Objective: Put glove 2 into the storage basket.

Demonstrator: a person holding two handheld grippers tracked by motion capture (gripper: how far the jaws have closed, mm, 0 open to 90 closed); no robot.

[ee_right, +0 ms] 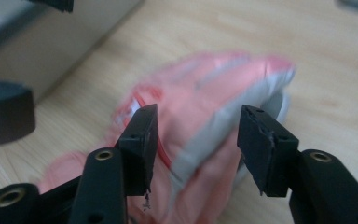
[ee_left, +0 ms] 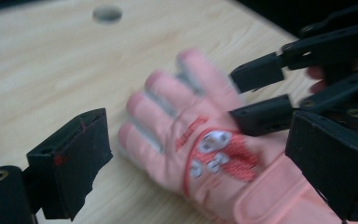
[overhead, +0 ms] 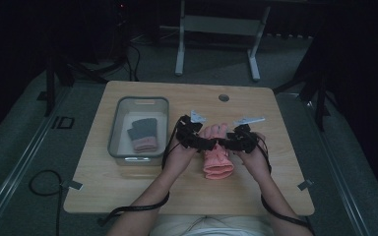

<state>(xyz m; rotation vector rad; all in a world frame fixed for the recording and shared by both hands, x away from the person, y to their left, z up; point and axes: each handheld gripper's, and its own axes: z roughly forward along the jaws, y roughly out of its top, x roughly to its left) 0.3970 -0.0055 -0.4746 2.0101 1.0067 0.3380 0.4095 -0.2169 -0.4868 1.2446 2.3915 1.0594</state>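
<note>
High view: at left centre of the frame a grey bin (overhead: pixel 138 147) sits on the wooden table (overhead: pixel 128 191), with dark grey and pink gloves (overhead: pixel 142 133) inside. Just right of it, at centre, the left gripper (overhead: pixel 207 142) and right gripper (overhead: pixel 225 142) meet over a pink glove (overhead: pixel 217 164), which lies on the table with its cuff toward the lower edge.

Left gripper view: one jaw stands at lower left, the other at right, spread wide with the glove (ee_left: pixel 200 154) between them and nothing held. The glove lies back up, fingers toward the upper left, a red and white patch at its middle. The right gripper (ee_left: pixel 256 95) enters from the upper right, over the glove's edge.

Right gripper view: the jaws stand apart astride the blurred glove (ee_right: pixel 205 107), not pinching it. The bin's wall (ee_right: pixel 60 46) fills the upper left.
</note>
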